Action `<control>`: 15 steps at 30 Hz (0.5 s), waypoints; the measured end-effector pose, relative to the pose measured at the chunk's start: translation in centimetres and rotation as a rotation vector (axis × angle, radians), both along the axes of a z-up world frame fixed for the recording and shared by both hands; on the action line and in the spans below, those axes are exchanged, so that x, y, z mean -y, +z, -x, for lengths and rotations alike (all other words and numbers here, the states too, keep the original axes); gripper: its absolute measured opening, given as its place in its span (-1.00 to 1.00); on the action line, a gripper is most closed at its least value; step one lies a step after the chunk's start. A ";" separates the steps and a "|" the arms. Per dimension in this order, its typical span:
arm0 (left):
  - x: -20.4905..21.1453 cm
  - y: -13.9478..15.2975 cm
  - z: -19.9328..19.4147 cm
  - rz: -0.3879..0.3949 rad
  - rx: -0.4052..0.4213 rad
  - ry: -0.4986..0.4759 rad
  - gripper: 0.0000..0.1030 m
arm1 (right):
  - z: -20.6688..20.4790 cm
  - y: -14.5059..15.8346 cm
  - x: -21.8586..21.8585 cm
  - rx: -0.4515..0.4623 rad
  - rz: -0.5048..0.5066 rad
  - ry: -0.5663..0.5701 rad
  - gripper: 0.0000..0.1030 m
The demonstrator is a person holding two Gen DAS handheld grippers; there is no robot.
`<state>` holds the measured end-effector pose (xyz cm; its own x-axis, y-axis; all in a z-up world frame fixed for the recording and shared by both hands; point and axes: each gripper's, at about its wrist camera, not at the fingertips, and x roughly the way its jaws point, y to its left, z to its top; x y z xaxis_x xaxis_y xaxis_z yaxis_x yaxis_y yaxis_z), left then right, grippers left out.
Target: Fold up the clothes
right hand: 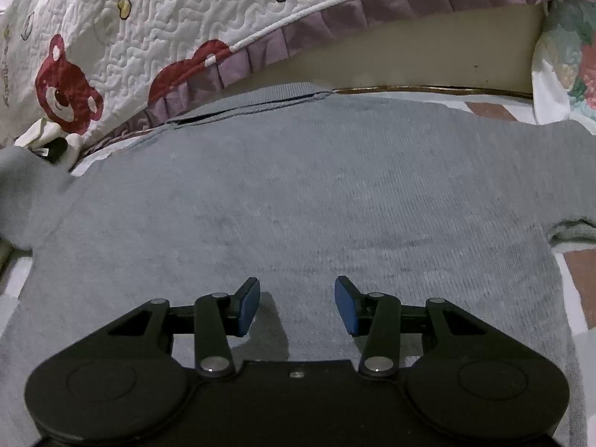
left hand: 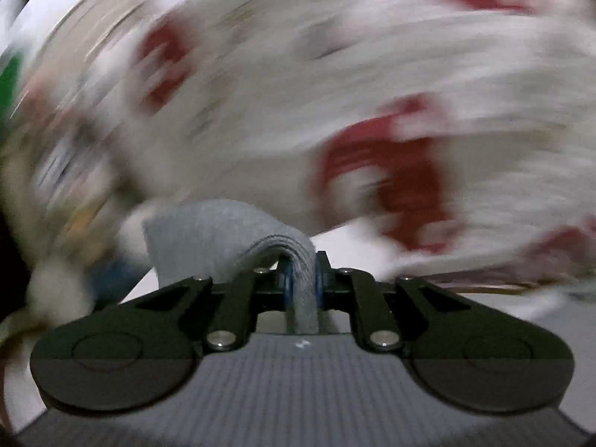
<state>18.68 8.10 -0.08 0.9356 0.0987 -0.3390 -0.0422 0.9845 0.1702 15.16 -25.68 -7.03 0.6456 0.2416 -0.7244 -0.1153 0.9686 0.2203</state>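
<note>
A grey knit top (right hand: 298, 193) lies spread flat on the bed, its neckline (right hand: 246, 106) toward the far side. My right gripper (right hand: 297, 307) hovers open just above the top's middle, blue pads (right hand: 249, 307) apart, nothing between them. In the left wrist view my left gripper (left hand: 301, 279) is shut on a fold of the grey top (left hand: 219, 234), the cloth arching up and over between the pads. The left wrist view is heavily blurred.
A white quilt (right hand: 156, 29) with red bears and a purple frill lies bunched behind the top; it fills the blurred left wrist view as quilt (left hand: 335, 93). A flowered pillow (right hand: 566, 63) sits at the far right. A small dark object (right hand: 56, 149) lies by the left sleeve.
</note>
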 end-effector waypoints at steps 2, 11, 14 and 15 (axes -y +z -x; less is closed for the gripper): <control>4.3 0.9 0.7 0.054 -0.017 -0.127 -0.79 | 0.0 -0.1 0.2 0.000 -0.006 -0.002 -0.03; 20.0 -4.4 1.2 0.520 -0.370 -0.593 -0.21 | 0.2 -0.4 -0.2 0.011 -0.023 0.028 -0.03; 22.0 -8.5 2.1 0.534 -0.516 -0.608 -0.15 | 0.5 -0.4 -0.1 0.014 -0.038 0.029 -0.01; 22.0 -9.4 2.7 0.516 -0.528 -0.609 -0.15 | 0.5 -0.4 0.0 0.013 -0.048 0.028 0.00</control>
<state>15.97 -13.88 -9.50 0.4910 -0.6338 -0.5976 0.4598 0.7712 -0.4402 14.67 -25.70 -7.46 0.6472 0.2941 -0.7033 -0.1456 0.9533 0.2646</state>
